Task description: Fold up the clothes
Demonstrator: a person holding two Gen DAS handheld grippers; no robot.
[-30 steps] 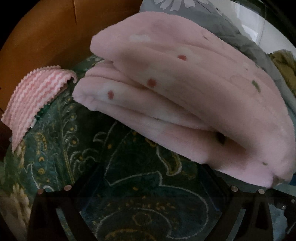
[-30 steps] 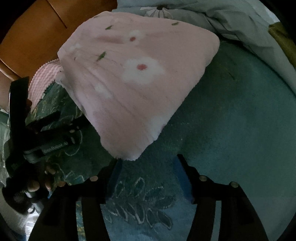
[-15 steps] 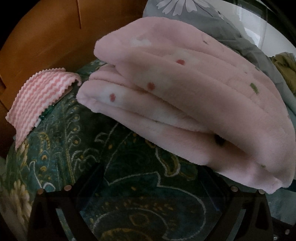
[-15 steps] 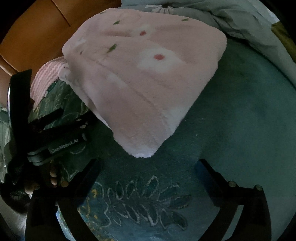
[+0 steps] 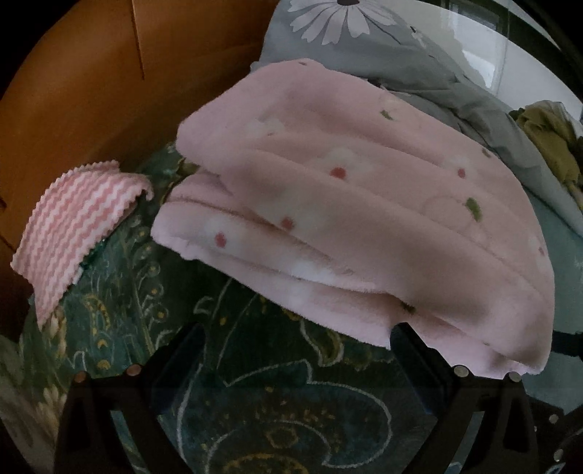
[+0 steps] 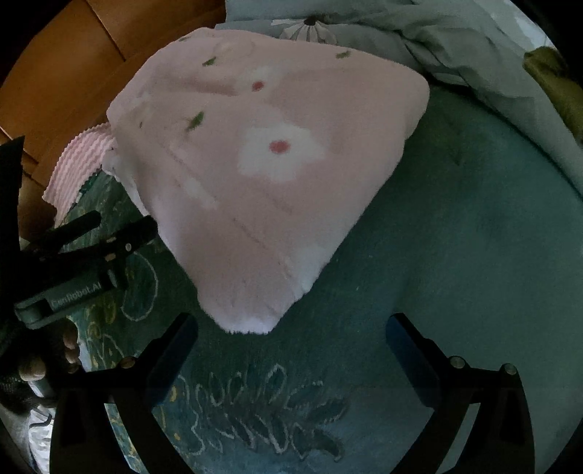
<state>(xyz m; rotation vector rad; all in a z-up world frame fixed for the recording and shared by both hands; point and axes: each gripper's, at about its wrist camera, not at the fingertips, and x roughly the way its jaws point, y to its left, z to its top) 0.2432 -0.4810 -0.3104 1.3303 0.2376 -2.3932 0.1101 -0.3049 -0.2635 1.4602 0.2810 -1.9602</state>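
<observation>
Pink fleece [image 5: 364,226], folded in several layers, white flowers with red centres and small green leaves printed on it. Lies on a dark green bedspread [image 5: 255,383] with pale and yellow paisley line work. In the right wrist view the fleece [image 6: 262,175] shows as a flat stack narrowing to a corner that points toward the camera; the corner ends just short of the right gripper [image 6: 291,342], not touching it.

Right gripper: jaws have just been opening and now stand spread wide, nothing between them, only bedspread [image 6: 455,255] beneath.

Left gripper [image 5: 295,350]: jaws spread wide, empty. The near edge of the fleece overlaps the tip of the right-hand finger in the picture; cannot tell whether it touches. From the right wrist view the left gripper [image 6: 120,237] sits at the picture's left, beside the stack's left edge, with a hand [image 6: 54,350] on its grip lower down.

Striped pink-and-white cloth [image 5: 76,233] lies left of the fleece, at the bedspread's edge, against an orange-brown wooden panel [image 5: 91,91]. It is close to the stack; contact unclear.

Behind the fleece: grey bedding with a large white daisy print [image 5: 346,22], rumpled. Olive-yellow fabric [image 5: 550,146] bunched at the far right.

Light dim, edges of both views dark.
</observation>
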